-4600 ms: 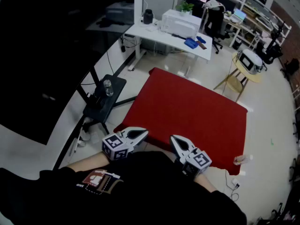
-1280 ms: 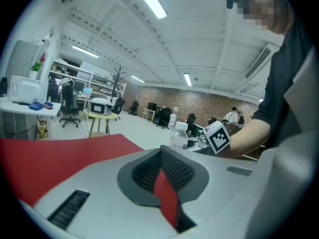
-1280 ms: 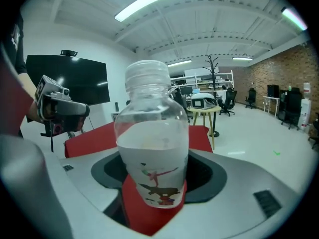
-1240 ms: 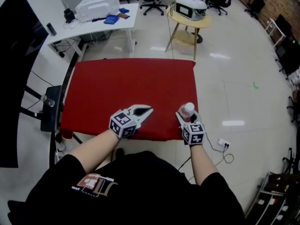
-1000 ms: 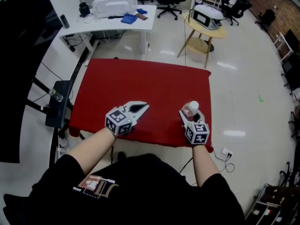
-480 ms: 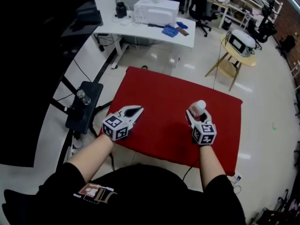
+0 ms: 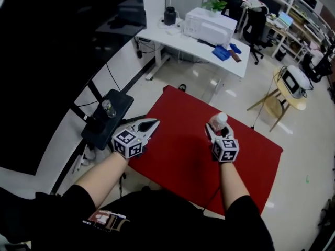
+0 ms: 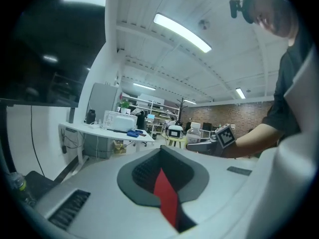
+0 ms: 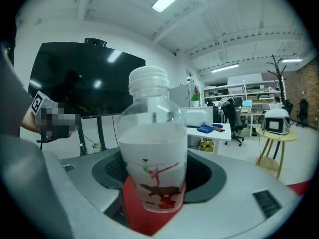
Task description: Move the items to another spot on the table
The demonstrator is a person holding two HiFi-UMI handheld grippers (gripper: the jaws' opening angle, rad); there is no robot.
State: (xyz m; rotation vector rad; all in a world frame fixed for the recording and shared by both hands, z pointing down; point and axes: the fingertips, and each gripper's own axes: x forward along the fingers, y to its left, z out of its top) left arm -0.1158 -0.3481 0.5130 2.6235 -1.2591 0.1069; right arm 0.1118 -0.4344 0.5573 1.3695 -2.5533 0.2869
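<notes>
Head view looks steeply down on a red desk (image 7: 193, 161) that lies cornerwise in the frame. The right hand-held gripper (image 7: 216, 130) is clenched on a bottle (image 9: 154, 148), its jaws spread wide to either side of the body and the pads pressed against it. The bottle is clear plastic with a white cap. It stands upright and carries a white label printed low down with small pink and brown figures. It is at the middle of the desk's far edge, just inside it. Whether its base touches the red top or hangs above it cannot be told. The right gripper view shows red directly under the bottle.

The left hand-held gripper (image 7: 153, 123) is closed on nothing. In the left gripper view its jaws meet at the tips, leaving only a thin red slit lower down. It sits at the desk's left edge, tips just inside the edge and its body out past it, well apart from the right one.

Off the desk, a black stand (image 7: 121, 99) sits on the floor beside the left edge, with a small bottle (image 7: 108, 109) on it. Farther back is a white table (image 7: 178, 40) bearing a printer (image 7: 208, 25) and some blue items (image 7: 224, 52).
</notes>
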